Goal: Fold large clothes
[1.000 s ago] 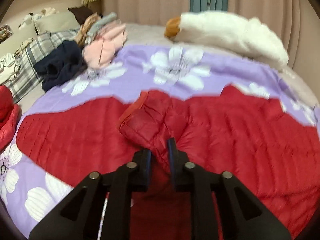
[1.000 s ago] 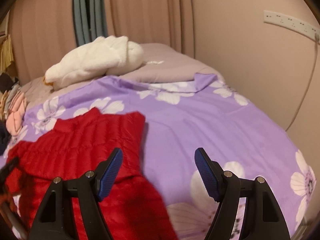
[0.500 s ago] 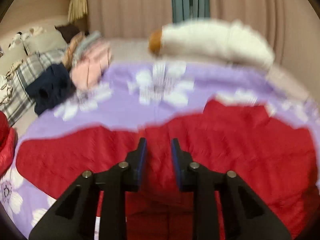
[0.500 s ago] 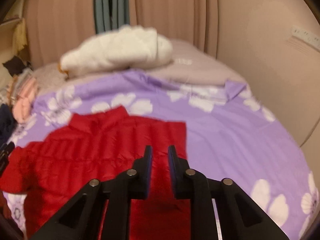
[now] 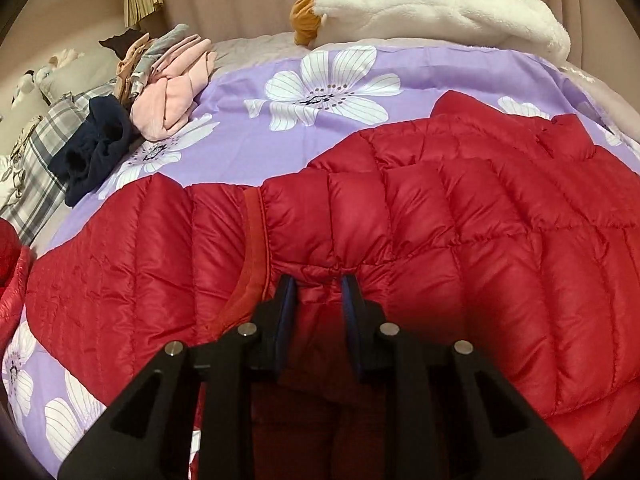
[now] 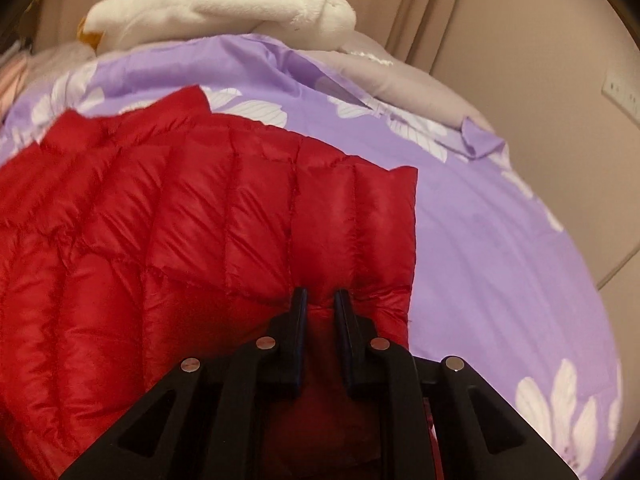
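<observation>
A red quilted down jacket (image 5: 440, 216) lies spread on a purple flowered bed cover (image 5: 248, 92). My left gripper (image 5: 318, 280) is shut on a pinched fold of the jacket next to a dark red trim edge. The jacket also fills the left of the right wrist view (image 6: 180, 220). My right gripper (image 6: 320, 296) is shut on the jacket near its right-hand edge, where the fabric bunches between the jaws.
A white plush toy (image 5: 432, 0) lies at the back of the bed. A pile of pink, grey and navy clothes (image 5: 160, 92) sits at the back left beside a plaid cloth (image 5: 36, 160). More red fabric (image 5: 10, 264) is at the far left. A wall (image 6: 540, 60) bounds the right.
My right gripper was open, moved left onto the jacket and shut on its edge. My left gripper stayed shut on the jacket. Both have dropped closer to the jacket, now spread flatter.
</observation>
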The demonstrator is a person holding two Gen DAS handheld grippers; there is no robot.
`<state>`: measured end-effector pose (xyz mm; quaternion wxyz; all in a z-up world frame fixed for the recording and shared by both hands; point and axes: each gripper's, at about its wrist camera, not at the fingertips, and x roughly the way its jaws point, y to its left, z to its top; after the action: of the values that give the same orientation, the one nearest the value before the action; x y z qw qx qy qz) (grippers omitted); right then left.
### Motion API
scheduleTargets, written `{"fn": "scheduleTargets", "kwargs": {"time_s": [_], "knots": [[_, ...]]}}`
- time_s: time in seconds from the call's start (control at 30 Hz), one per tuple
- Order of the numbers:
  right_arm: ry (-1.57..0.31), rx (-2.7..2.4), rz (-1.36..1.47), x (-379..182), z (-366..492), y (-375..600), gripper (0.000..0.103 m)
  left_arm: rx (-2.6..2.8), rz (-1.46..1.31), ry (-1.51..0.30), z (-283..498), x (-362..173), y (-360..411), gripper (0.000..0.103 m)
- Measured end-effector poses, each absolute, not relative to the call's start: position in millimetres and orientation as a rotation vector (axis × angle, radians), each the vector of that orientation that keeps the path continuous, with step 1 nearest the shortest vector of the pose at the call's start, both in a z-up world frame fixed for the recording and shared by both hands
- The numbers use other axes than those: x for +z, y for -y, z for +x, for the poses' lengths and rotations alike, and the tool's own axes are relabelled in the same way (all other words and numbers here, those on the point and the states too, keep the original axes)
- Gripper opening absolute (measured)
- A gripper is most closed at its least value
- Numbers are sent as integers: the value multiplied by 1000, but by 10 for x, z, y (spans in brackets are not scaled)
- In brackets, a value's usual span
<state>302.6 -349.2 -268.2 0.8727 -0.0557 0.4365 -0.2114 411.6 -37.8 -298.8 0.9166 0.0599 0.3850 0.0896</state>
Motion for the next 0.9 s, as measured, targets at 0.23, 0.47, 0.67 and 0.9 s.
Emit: {"fn": "scheduleTargets", "kwargs": {"time_s": [0.23, 0.47, 0.67, 0.9], "knots": [[-907, -429, -83, -2636, 2994, 3549, 17, 159, 60, -796, 4113, -3009, 335, 26], [-909, -433, -90, -2634, 3012, 3538, 17, 158, 59, -797, 4127, -3004, 326, 26], [-908, -433, -89, -2633, 3016, 3526, 17, 149, 27, -799, 4141, -3005, 293, 27], [-927, -425, -90, -2606, 3033, 3558, 17, 113, -39, -809, 4147, -2988, 199, 29]]}}
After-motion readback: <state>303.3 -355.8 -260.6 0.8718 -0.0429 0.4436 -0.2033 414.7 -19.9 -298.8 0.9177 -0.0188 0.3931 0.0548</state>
